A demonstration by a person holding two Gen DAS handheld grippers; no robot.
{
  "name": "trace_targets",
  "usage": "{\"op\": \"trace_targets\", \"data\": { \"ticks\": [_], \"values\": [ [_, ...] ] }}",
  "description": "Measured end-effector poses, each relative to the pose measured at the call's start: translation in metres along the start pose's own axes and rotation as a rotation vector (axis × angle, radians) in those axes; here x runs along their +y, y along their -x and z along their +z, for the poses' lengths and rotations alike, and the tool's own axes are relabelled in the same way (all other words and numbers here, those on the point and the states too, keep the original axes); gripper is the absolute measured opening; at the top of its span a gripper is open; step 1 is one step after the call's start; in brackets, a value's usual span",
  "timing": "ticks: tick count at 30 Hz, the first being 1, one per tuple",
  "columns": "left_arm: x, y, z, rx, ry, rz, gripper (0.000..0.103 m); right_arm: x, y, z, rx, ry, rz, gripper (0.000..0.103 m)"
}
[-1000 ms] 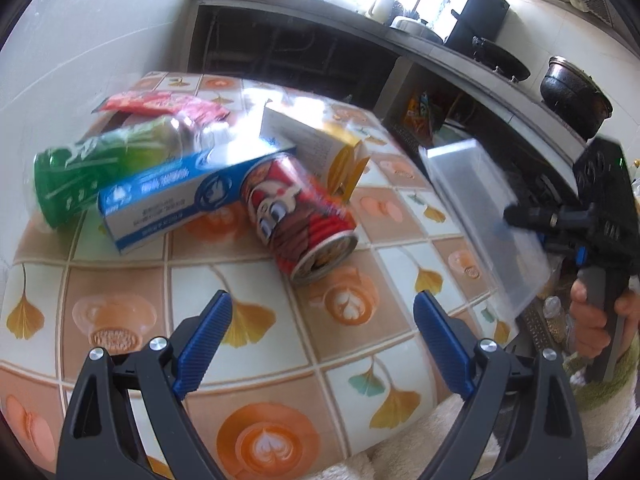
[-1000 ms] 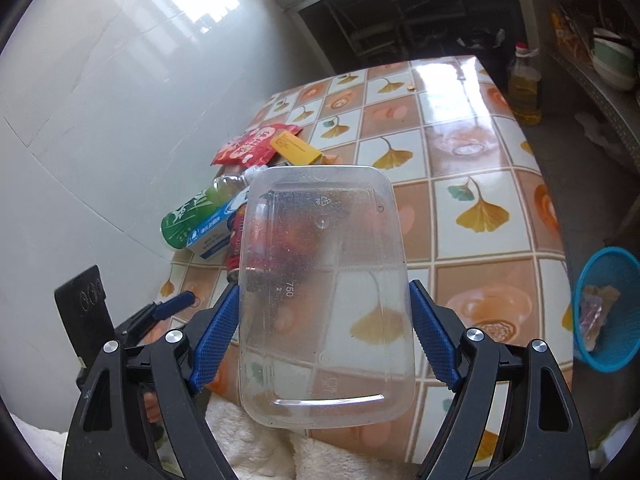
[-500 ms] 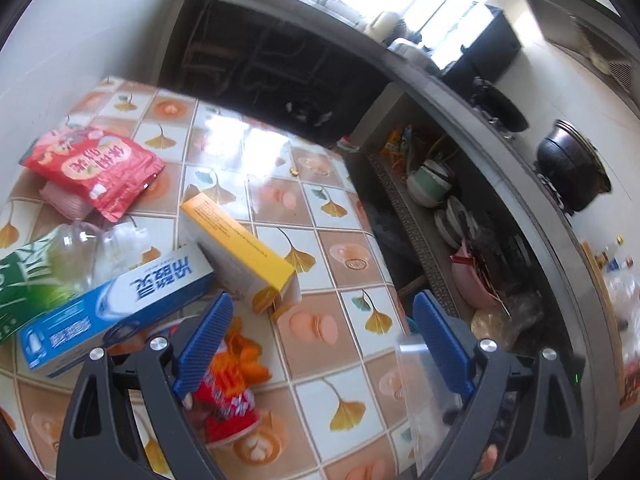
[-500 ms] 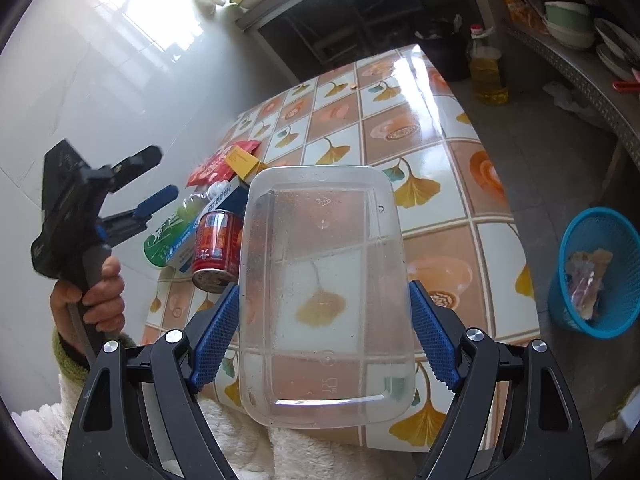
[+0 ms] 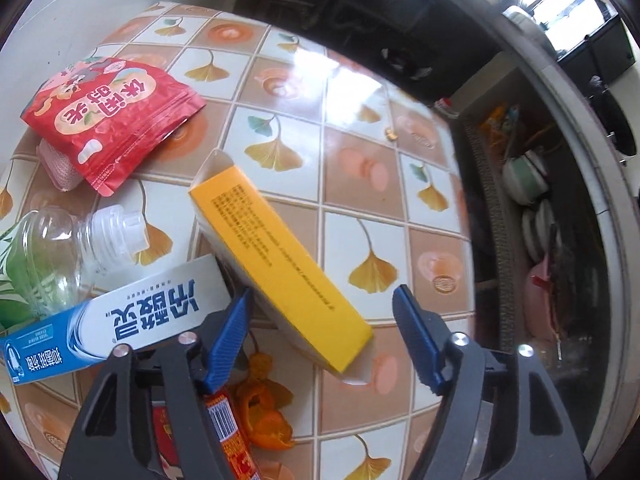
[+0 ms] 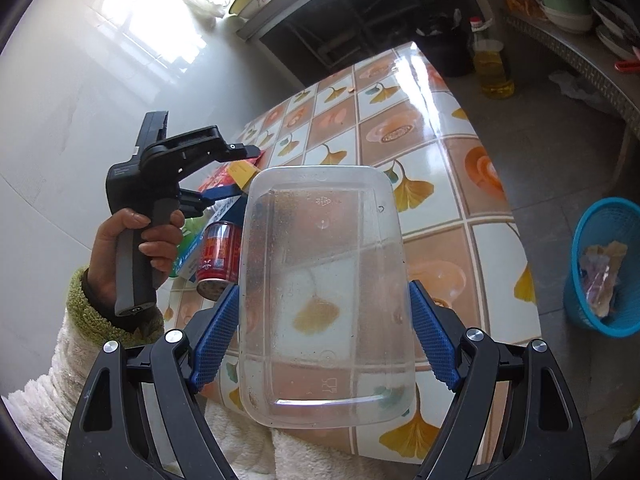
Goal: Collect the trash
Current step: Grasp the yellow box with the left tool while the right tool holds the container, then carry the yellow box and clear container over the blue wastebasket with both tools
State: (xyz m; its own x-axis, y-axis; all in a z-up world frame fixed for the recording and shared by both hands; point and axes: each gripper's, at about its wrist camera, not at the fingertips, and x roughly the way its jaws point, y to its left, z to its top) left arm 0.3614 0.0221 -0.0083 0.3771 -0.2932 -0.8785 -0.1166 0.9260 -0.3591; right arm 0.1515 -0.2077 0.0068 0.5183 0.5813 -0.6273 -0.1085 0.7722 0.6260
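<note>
L gripper (image 5: 320,332) closing round near end of yellow carton (image 5: 276,268), mid-frame on tiled table (image 5: 352,168); pads not on it yet. Risk: thin open-flapped box crushes or pivots out. R gripper (image 6: 320,332) clamps clear plastic container (image 6: 324,296); smooth walls may slip. Blue basket (image 6: 600,264) right edge.

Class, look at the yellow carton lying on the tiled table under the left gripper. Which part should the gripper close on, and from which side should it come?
Grip the yellow carton across its narrow width near the lower end, coming from above. It lies flat and long, with clear table on its right side but the toothpaste box crowding its left. The left gripper, jaws closing, already straddles that end without touching it.
</note>
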Motion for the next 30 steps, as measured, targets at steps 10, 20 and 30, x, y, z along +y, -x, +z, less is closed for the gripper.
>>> {"op": "trace_targets", "data": {
  "ticks": [10, 20, 30],
  "values": [
    [-0.005, 0.001, -0.005, -0.015, -0.024, 0.019, 0.038, -0.008, 0.005, -0.001, -0.006, -0.016, 0.017, 0.078],
    [-0.053, 0.003, -0.056, 0.021, -0.295, -0.048, 0.033, -0.018, 0.022, -0.004, -0.036, -0.035, -0.041, 0.078],
    [-0.099, 0.026, -0.128, -0.095, -0.578, -0.013, 0.030, -0.036, 0.033, -0.011, -0.057, -0.093, -0.083, 0.077]
  ]
}}
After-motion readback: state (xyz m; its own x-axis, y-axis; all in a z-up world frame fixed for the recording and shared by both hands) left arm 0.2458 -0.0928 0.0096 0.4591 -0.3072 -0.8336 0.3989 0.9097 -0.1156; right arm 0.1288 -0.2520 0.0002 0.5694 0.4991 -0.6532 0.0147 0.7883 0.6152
